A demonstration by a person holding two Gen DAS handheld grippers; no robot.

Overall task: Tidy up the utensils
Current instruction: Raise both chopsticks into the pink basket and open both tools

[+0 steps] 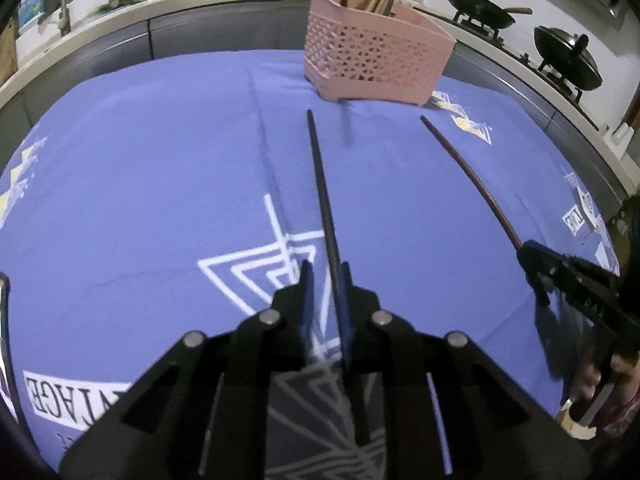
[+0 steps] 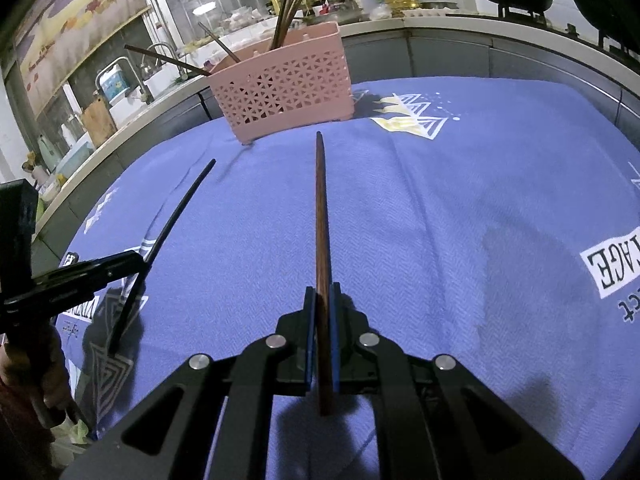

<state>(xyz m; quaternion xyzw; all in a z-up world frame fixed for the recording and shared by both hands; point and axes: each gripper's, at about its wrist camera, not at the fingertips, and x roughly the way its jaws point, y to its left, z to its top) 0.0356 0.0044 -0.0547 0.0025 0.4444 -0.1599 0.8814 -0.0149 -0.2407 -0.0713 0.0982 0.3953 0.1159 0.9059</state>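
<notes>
Left wrist view: I see the black chopstick [image 1: 322,192] clamped between my left gripper [image 1: 325,276] pads, its long axis running straight ahead along the fingers, tip aimed at the pink basket [image 1: 376,60].
Right wrist view: my right gripper [image 2: 323,292] is clenched on the brown chopstick [image 2: 321,216], which also points forward along the fingers, toward the pink basket's near wall.
Where the chopsticks are: both are lifted off the blue cloth [image 1: 140,160], each held near its rear end, tips well short of the basket.
Key relation: the basket stands ahead of both tools, upright, already holding other chopsticks; each held stick lies nearly level and lengthwise toward it, so I judge the next move needs the tip raised over the rim and the stick tilted down into the opening.
Nearer hand: from these views I cannot tell for certain; the left tip looks slightly closer to the basket.
Risk: I judge a long stick gripped at one end may pivot on contact with the rim.
Surroundings: counter, sink and woks [image 1: 480,8] ring the table.
</notes>
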